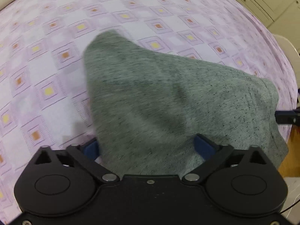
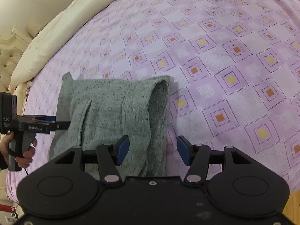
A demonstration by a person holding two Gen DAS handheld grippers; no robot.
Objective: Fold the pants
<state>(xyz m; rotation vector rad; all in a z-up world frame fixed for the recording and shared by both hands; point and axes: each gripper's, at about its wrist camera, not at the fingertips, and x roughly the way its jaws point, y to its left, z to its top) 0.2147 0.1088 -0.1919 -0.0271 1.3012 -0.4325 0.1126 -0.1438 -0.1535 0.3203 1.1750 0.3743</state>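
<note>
The grey pants (image 2: 112,112) lie folded in a bundle on the purple patterned bedspread (image 2: 225,65). In the left wrist view the pants (image 1: 159,97) drape over my left gripper (image 1: 148,146), whose blue fingers stand wide apart with cloth between them. In the right wrist view the left gripper (image 2: 63,124) reaches into the pants' left edge, held by a hand. My right gripper (image 2: 152,150) is open at the pants' near right corner, its left finger over the cloth and its right finger over bare bedspread.
A cream pillow (image 2: 61,33) lies along the bed's far left edge by a tufted headboard (image 2: 9,56). Cabinets (image 1: 262,1) stand beyond the bed. Wooden floor (image 1: 292,153) shows at the bed's near edge.
</note>
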